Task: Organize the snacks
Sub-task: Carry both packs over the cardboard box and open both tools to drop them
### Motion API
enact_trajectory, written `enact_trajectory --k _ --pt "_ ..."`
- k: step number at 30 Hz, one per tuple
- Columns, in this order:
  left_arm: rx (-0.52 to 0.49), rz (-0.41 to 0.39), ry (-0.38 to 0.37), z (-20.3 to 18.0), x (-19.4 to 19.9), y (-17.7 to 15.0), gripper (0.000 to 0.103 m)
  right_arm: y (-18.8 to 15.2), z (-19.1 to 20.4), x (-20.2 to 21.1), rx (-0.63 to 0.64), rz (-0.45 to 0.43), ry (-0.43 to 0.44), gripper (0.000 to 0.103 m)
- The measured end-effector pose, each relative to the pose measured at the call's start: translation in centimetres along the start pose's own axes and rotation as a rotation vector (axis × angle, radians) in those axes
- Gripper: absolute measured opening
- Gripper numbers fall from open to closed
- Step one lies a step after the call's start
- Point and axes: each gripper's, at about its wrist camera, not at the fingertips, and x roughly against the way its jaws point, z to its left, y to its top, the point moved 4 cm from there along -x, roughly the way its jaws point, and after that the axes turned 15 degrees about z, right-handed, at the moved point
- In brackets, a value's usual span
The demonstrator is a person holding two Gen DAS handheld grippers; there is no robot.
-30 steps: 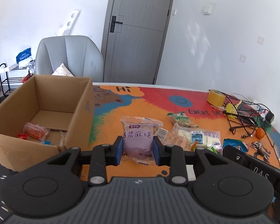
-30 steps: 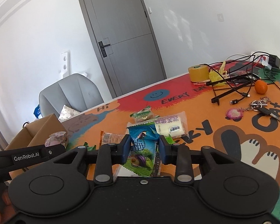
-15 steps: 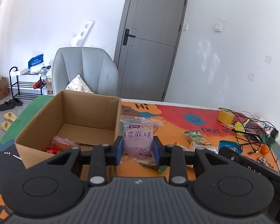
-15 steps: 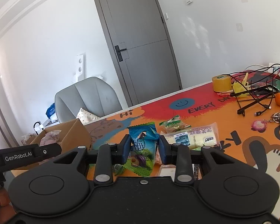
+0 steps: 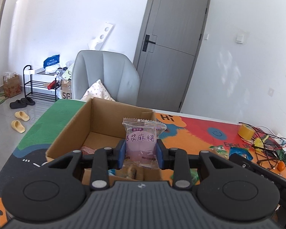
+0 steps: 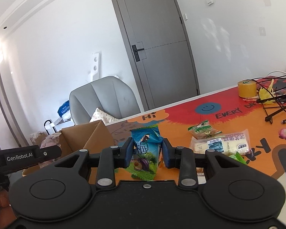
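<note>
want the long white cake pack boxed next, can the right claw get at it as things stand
Probably not yet. The right claw is shut on a blue plum snack pack, so it has no free grip. The long white cake pack lies uncovered on the mat, otherwise open to approach.

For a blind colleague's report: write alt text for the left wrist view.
The left gripper holds a purple snack packet upright between its jaws, in front of an open cardboard box with some snacks already inside. The box sits on a colourful table mat; a grey chair and a grey door stand behind.
</note>
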Motion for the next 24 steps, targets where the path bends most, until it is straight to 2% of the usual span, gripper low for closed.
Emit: enact_trajectory --k 8,14,18,24 --pt "0.052 0.007 0.033 2.9 -1.1 0.9 0.032 0.7 2.3 -1.4 0.028 0.007 0.03 0.033" --pt "0.079 0.027 0.026 4.2 -2.2 1.5 0.032 1.1 3.7 -2.4 0.042 0.015 0.042 0.033" --pt "0.074 0.013 -0.002 4.4 -2.0 1.6 0.046 1.3 4.9 -3.0 0.056 0.023 0.046 0.033" --pt "0.107 0.017 0.025 6.0 -1.7 1.3 0.054 1.4 6.4 -3.4 0.074 0.034 0.062 0.033"
